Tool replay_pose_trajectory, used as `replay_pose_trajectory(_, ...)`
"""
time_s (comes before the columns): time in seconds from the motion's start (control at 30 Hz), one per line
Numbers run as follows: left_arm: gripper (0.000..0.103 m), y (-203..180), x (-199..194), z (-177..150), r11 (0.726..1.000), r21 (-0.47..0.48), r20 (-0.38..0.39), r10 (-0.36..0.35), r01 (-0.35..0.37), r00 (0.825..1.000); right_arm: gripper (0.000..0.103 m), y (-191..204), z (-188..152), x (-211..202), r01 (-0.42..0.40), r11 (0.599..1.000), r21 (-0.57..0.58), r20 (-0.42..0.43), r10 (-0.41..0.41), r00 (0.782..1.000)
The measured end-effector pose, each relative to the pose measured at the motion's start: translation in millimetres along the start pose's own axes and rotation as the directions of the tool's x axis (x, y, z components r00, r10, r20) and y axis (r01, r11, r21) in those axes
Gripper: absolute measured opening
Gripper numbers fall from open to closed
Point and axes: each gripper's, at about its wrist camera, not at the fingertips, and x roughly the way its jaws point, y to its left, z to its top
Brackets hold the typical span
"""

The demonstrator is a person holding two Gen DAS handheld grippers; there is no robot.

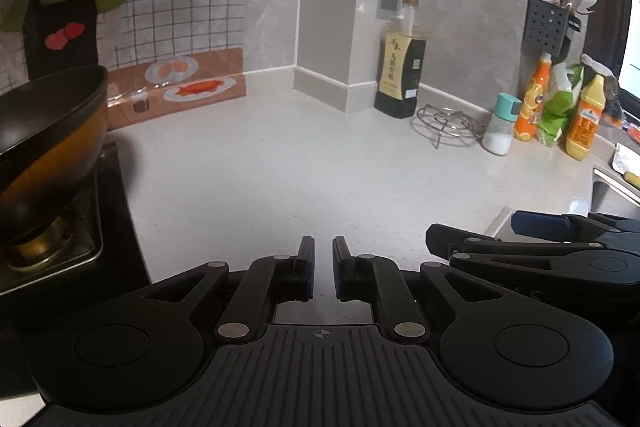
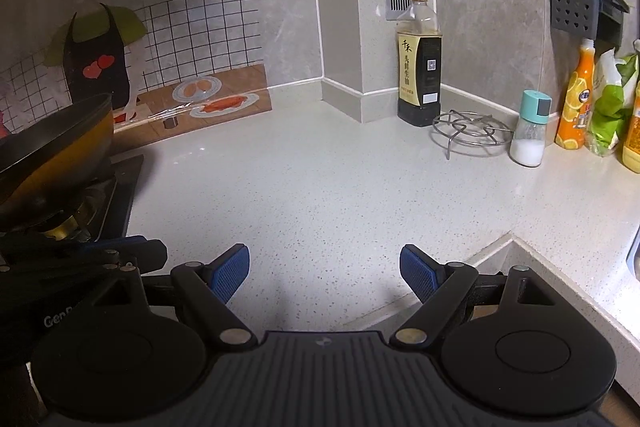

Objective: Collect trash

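No loose trash shows on the speckled white kitchen counter [image 1: 280,163] in either view. My left gripper [image 1: 323,255] hovers low over the counter's near part, its jaws nearly together with a narrow gap and nothing between them. My right gripper [image 2: 324,267] hovers beside it with its blue-padded jaws wide apart and empty. The right gripper also shows at the right of the left wrist view [image 1: 532,239]. The left gripper shows at the left edge of the right wrist view [image 2: 100,259].
A wok [image 2: 52,147] sits on the gas stove [image 2: 116,195] at left. A soy sauce bottle [image 2: 420,59], wire trivet [image 2: 472,131], salt shaker [image 2: 530,127], orange bottles [image 2: 576,99] and a green bag [image 2: 612,107] line the back right wall. The sink edge [image 2: 560,275] lies right.
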Motion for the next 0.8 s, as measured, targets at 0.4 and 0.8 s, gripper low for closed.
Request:
replay_pose_trajectory(0.4,0.012,1.3,-0.8,-0.6,1.000,-0.005,-0.002,-0.006,0.006,1.000,0.083,0.5,-1.3,0.2,-0.008,1.000,0.007,-0.004,0.008,1.000)
replay_pose_trajectory(0.8,0.012,0.9,-1.8,-1.0,1.000,-0.004,0.000,-0.022,0.022,1.000,0.083,1.4,-2.0,0.0,-0.006,1.000,0.006,-0.004,0.006,1.000)
